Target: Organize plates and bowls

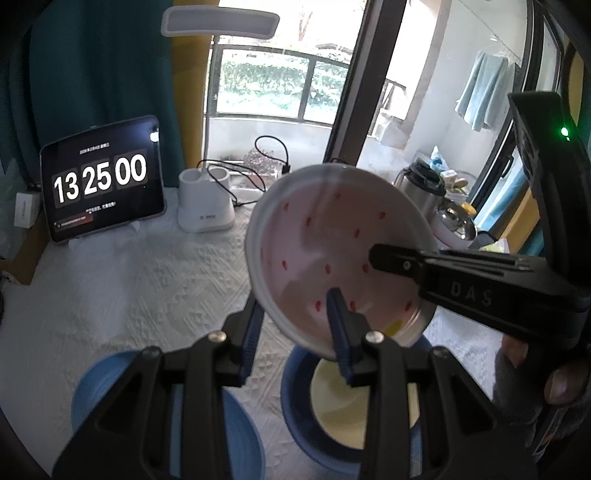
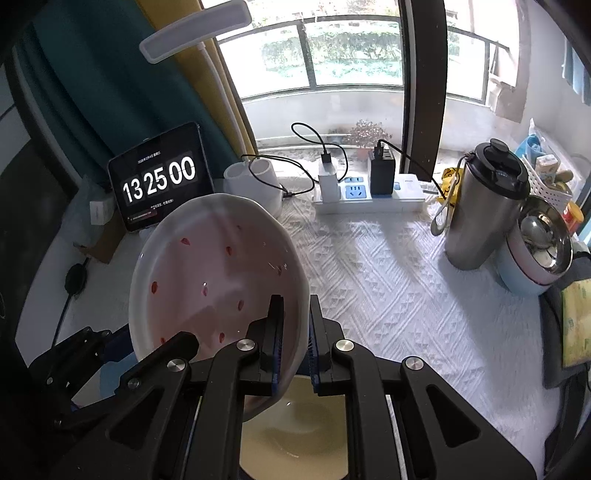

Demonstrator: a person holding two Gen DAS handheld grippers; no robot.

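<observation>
Both the left gripper (image 1: 295, 317) and right gripper (image 2: 295, 332) clamp opposite rims of the pink, red-speckled glazed ceramic bowl (image 1: 332, 251), held tilted above a cream bowl (image 2: 295, 435); it looks stiff, slippery, breakable, best gripped at the rim.

Plate (image 2: 218, 273) above bowl (image 2: 295, 439); tablet (image 2: 160, 177) behind; flask (image 2: 484, 203) right.

A desk under a white textured cloth (image 2: 388, 280) stands against a wide, daylit window with dark frames (image 2: 354, 55). A teal curtain (image 1: 99, 70) and a yellow curtain (image 2: 221, 92) hang at its left. A white desk lamp (image 1: 219, 22) reaches overhead, above a tablet showing a clock (image 1: 101, 181).
</observation>
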